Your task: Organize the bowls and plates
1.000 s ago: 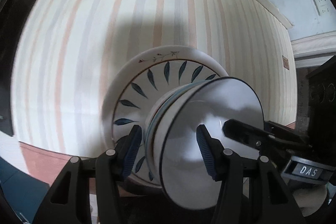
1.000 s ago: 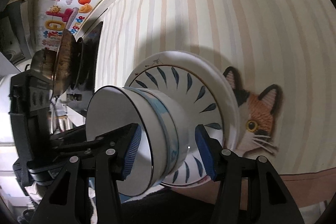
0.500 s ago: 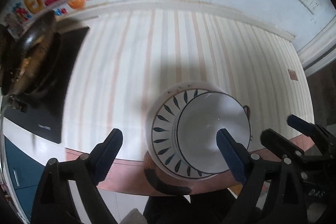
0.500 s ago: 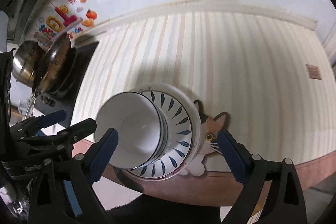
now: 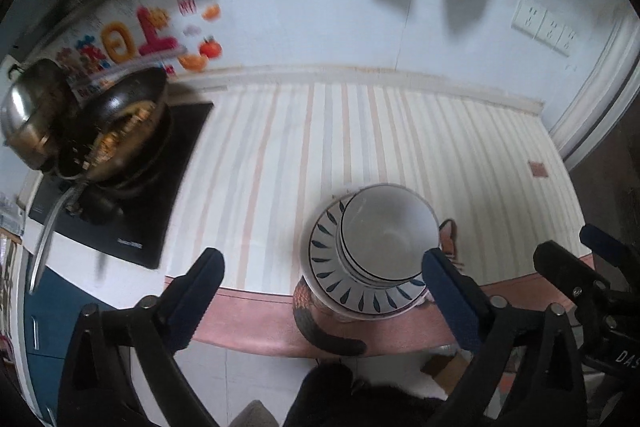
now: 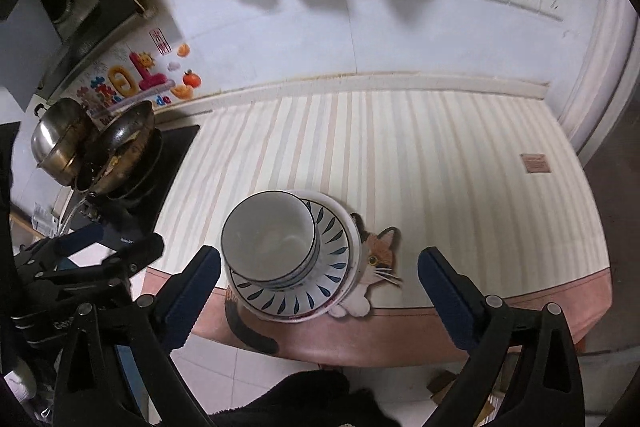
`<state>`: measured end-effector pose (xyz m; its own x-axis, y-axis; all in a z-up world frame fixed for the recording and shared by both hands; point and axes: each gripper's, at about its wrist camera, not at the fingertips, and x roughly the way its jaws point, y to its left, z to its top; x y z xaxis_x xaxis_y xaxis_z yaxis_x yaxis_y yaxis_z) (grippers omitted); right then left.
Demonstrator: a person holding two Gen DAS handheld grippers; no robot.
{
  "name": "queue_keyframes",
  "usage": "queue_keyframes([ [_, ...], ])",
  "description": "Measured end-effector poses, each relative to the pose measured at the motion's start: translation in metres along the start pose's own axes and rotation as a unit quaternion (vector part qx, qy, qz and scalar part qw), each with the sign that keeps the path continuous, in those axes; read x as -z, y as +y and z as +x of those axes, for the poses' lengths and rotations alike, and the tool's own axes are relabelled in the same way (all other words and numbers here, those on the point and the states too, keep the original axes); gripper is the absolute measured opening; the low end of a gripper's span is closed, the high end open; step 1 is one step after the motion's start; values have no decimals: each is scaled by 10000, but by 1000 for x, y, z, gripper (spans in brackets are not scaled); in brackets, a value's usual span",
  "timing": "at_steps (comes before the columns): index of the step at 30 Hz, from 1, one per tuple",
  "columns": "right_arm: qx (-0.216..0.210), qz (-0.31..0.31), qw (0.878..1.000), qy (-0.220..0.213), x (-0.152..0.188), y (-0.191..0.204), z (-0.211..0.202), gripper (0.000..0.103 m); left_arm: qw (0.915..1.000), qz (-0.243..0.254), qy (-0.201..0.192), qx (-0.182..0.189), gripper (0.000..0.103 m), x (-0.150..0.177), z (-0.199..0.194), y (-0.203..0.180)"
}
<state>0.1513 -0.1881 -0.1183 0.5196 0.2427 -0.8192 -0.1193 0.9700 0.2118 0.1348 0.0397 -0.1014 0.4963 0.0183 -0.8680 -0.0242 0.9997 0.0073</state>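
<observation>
Left wrist view, nearest first: the left gripper (image 5: pixel 322 285) has its jaws spread wide with nothing between the pads; they have just been opening, and the crockery sits below and beyond them, untouched. The right gripper (image 6: pixel 318 281) reads the same from its own camera: jaws fully apart, just opened, holding nothing. Beneath both, the bowls (image 6: pixel 270 239) are nested and rest upright on the leaf-patterned plate (image 6: pixel 336 251), which sits at the near edge of the striped counter mat (image 6: pixel 420 167), partly covering a cat motif (image 6: pixel 380 255). How many bowls make up the nest cannot be told for certain; banded rims suggest more than one.

Judgement: the stacking step appears complete and the release is finished. No other loose plate or bowl is visible on the mat, so the next move calls for clearing both grippers away without clipping the bowl rim. Farther off, a wok (image 5: pixel 120 131) and a steel pot (image 5: pixel 32 123) stand on the hob at left.
</observation>
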Motion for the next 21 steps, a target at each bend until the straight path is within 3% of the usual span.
queue_keyframes([
  [7,134,-236,9987,-428,27,2,-71,101,9964,-82,-833,-123,102,22,-72,-9],
  [21,199,-324,9947,-953,96,18,-204,102,9920,-158,-1252,-64,103,86,-172,-1],
])
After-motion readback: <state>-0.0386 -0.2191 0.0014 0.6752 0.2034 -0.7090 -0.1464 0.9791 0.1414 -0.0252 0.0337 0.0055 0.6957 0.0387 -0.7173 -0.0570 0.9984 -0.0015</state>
